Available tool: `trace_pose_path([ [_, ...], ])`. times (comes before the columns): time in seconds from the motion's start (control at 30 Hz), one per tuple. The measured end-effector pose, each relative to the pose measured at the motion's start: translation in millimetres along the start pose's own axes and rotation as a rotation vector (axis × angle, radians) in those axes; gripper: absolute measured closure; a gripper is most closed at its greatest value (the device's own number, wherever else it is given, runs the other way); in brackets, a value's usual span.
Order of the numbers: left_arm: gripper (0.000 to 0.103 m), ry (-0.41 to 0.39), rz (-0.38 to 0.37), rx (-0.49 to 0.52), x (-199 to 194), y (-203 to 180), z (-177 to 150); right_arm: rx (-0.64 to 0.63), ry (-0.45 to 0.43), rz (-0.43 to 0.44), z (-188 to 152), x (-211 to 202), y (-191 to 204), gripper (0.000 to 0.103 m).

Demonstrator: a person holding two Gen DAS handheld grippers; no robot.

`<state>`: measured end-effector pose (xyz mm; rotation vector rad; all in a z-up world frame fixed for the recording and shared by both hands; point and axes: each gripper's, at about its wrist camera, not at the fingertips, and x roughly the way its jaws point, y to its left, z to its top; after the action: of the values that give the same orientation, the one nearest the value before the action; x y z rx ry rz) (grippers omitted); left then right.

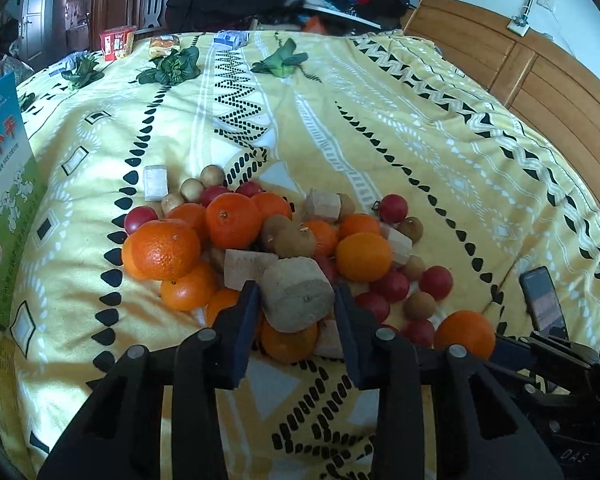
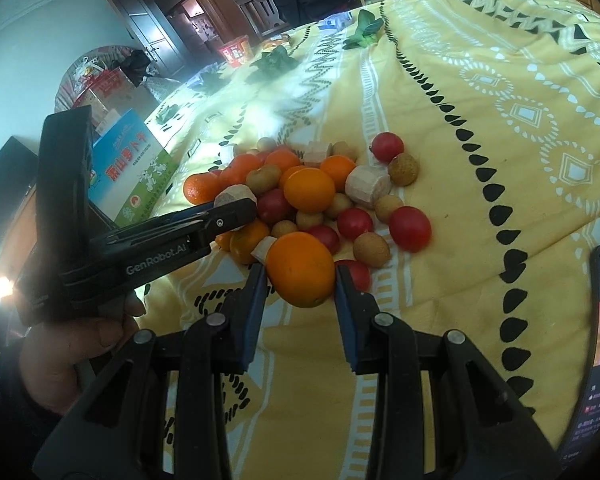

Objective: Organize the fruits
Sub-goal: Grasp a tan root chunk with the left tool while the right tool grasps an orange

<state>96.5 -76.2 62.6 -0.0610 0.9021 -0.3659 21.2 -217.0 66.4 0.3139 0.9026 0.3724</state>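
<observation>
Left gripper (image 1: 296, 300) at 6 o'clock is clamping a pale cylindrical chunk (image 1: 296, 300) atop the fruit pile (image 1: 236, 220); a phone (image 1: 542, 304) is lying at 3 o'clock on the yellow blanket (image 1: 380, 128).

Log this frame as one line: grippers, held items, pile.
left gripper: shut on tan chunk | right gripper: shut on orange | fruit pile: mixed, on bedspread

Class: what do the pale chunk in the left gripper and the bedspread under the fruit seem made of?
Pale chunk: probably peeled sugarcane, matte, fibrous cut face; could be wood. Bedspread: soft woven fabric, matte, creased, printed yellow pattern.
</observation>
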Motion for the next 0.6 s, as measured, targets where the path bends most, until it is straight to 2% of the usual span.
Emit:
trace_pose_path([
  [0.2,0.065,-0.058,-0.006,0.009,-44.6,0.6,-6.5,-0.034,-0.011,0.0,1.9,-7.9,16.6,0.069],
  [0.6,0.065,-0.18,0.018,-0.034,-145.9,29.0,-17.4,-0.187,-0.019,-0.062,4.8,-23.2,86.4,0.069],
])
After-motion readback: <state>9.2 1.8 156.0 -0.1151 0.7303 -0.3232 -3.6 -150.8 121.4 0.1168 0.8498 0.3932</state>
